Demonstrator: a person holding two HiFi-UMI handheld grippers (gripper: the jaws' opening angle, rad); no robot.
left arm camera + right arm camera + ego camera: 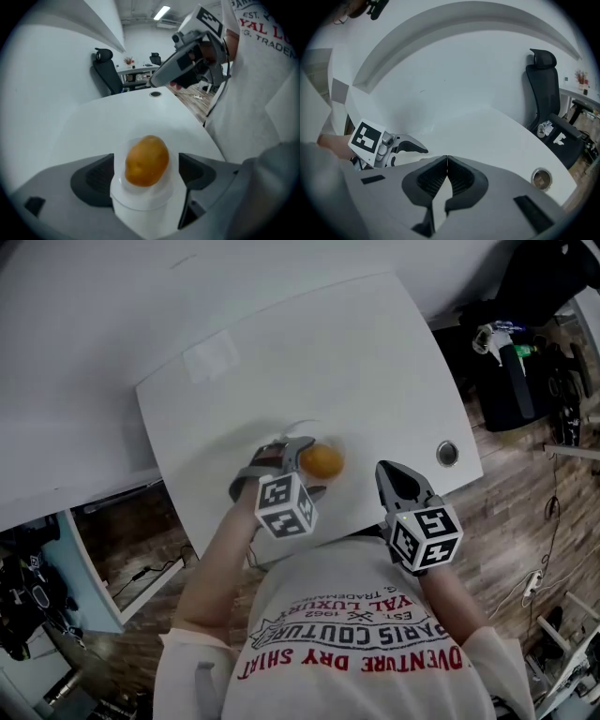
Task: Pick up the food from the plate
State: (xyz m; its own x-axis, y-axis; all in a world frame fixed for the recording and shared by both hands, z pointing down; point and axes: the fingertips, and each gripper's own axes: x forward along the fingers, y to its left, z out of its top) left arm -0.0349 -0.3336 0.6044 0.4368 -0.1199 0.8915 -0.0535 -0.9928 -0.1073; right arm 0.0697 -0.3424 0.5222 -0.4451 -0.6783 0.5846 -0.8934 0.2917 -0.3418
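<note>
Head view: a rounded orange food item (323, 461) is seen on the white desk (281, 362), flanked by the left gripper (305, 468), with the right gripper (386, 472) nearby. Left gripper view: the fingers (93, 180) are spread clear of the food, which rests on a small white plate (140, 199). Right gripper view: the fingers (433, 180) are closed together, empty

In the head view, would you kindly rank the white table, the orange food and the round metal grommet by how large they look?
1. white table, by far the largest
2. orange food
3. round metal grommet, clearly the smallest

All three lie at a similar distance, so the order is safe.
</note>
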